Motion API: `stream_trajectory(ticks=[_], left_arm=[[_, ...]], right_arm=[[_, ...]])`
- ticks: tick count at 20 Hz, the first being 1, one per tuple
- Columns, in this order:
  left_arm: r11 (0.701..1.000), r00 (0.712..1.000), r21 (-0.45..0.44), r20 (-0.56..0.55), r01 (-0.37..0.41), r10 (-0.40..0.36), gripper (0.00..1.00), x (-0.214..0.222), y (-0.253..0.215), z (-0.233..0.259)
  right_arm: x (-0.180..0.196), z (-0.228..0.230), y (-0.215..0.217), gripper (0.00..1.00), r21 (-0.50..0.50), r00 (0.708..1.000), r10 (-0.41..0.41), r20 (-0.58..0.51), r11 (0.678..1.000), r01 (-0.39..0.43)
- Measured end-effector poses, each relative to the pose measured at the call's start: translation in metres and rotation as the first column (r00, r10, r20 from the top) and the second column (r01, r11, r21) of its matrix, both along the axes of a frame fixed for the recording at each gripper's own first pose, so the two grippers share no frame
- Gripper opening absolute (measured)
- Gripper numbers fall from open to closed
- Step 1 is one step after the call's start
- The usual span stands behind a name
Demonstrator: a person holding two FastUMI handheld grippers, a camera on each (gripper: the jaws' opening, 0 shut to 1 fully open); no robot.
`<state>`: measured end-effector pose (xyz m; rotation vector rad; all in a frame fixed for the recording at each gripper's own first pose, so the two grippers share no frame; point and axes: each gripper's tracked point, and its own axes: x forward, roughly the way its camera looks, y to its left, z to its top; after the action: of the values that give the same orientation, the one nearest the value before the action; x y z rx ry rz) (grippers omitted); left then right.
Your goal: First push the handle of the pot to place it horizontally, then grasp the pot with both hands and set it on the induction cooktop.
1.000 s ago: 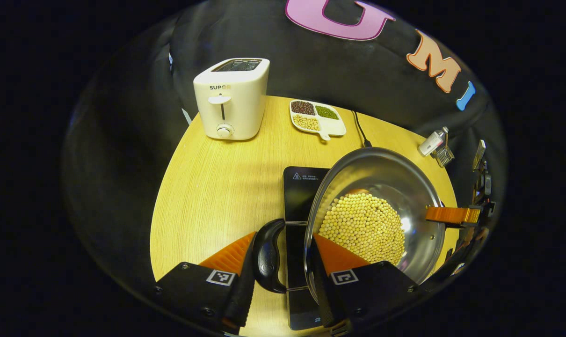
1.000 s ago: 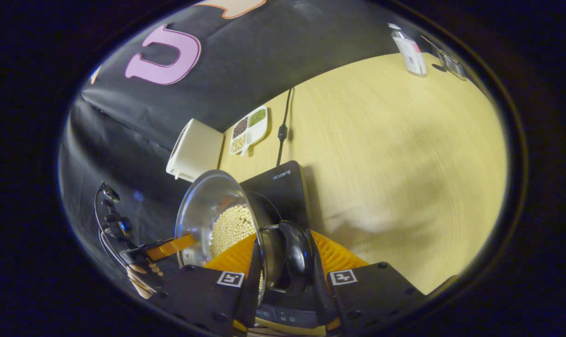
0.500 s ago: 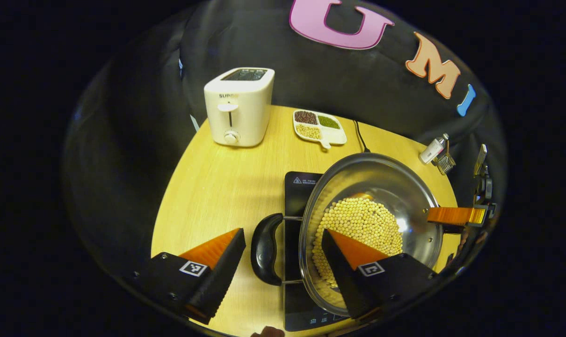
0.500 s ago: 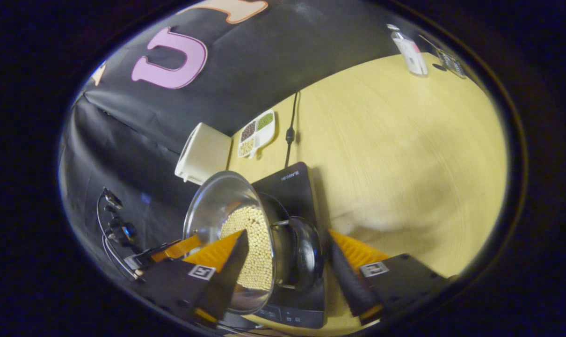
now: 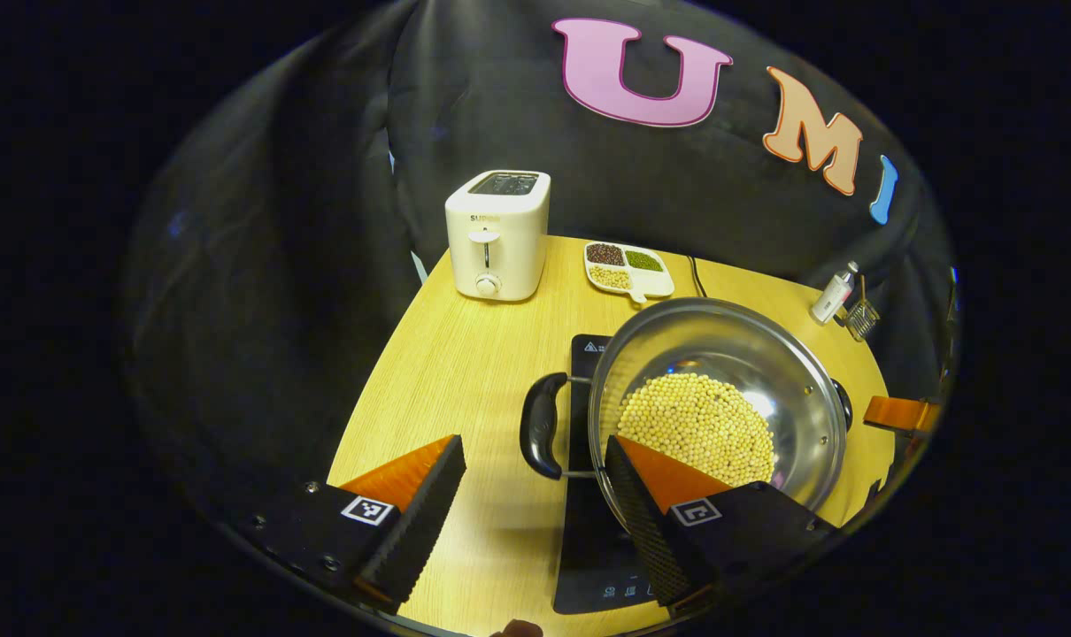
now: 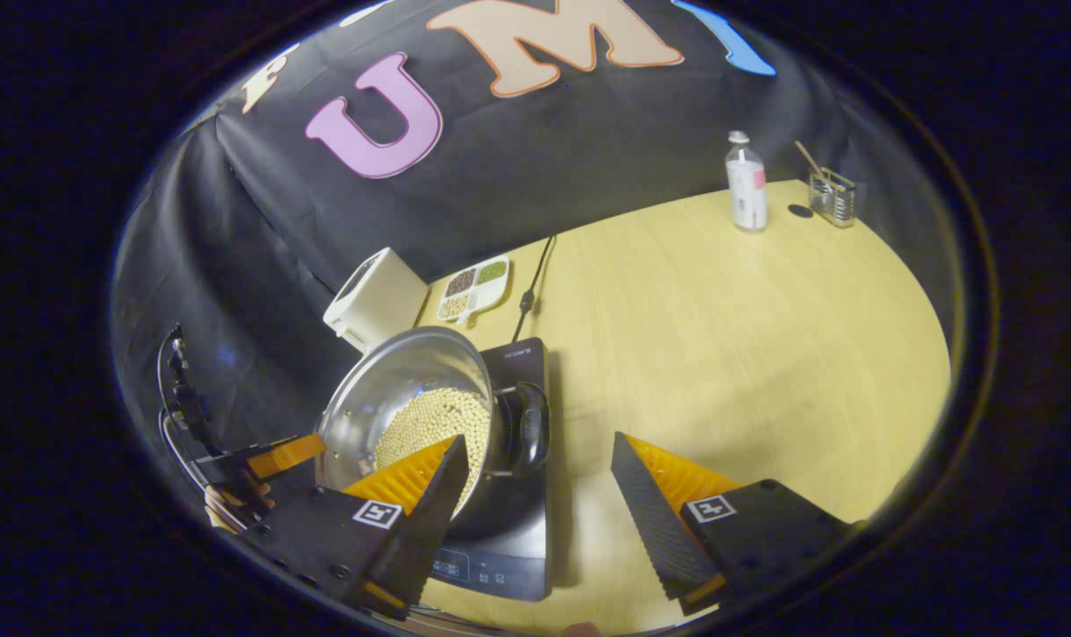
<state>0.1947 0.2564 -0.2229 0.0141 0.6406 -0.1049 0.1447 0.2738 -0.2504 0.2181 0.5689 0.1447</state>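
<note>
A stainless steel pot point(image 5: 704, 336) holding yellow soybeans point(image 5: 695, 425) sits on the black induction cooktop point(image 5: 589, 531). Its black left handle point(image 5: 543, 425) points toward my left gripper point(image 5: 535, 451), which is open and drawn back, with nothing between the fingers. In the right gripper view the pot point(image 6: 385, 380) rests on the cooktop point(image 6: 509, 548), and its other black handle point(image 6: 531, 425) lies just ahead of my open right gripper point(image 6: 537, 442). Neither gripper touches the pot. The right gripper's orange finger point(image 5: 898, 411) shows beyond the pot, and the left gripper point(image 6: 270, 456) shows at the far left.
A white toaster point(image 5: 498, 234) and a divided dish of beans point(image 5: 628, 268) stand at the back of the round wooden table point(image 5: 447, 372). The cooktop's cord point(image 5: 697, 279) runs to the back. A small bottle point(image 6: 746, 184) and a wire holder point(image 6: 832, 196) stand at the far right.
Both grippers opened off the pot's handles and pulled back toward me. The pot stays on the cooktop.
</note>
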Motion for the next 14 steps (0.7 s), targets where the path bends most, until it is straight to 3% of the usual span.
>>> stream_trajectory(ticks=[2, 3, 7, 14], left_arm=[[1.0, 1.0, 0.02, 0.013, -0.002, 0.002, 0.98, -0.013, -0.007, 0.006], [1.0, 1.0, 0.02, 0.024, -0.002, 0.001, 0.98, -0.017, -0.014, 0.012], [0.999, 0.996, 0.025, 0.088, 0.03, -0.032, 0.98, -0.044, -0.064, 0.046], [0.995, 0.95, -0.005, 0.299, 0.1, -0.094, 0.97, -0.092, -0.214, 0.138]], right_arm=[[-0.018, 0.018, -0.01, 0.93, 0.004, 0.999, -0.017, 0.038, 1.0, 0.017], [-0.027, 0.027, -0.017, 1.0, 0.006, 0.998, -0.027, 0.054, 1.0, 0.027], [-0.054, 0.07, -0.053, 1.0, -0.019, 0.986, -0.051, 0.162, 0.998, 0.055], [-0.106, 0.175, -0.121, 1.0, -0.044, 0.935, 0.032, 0.354, 0.999, -0.017]])
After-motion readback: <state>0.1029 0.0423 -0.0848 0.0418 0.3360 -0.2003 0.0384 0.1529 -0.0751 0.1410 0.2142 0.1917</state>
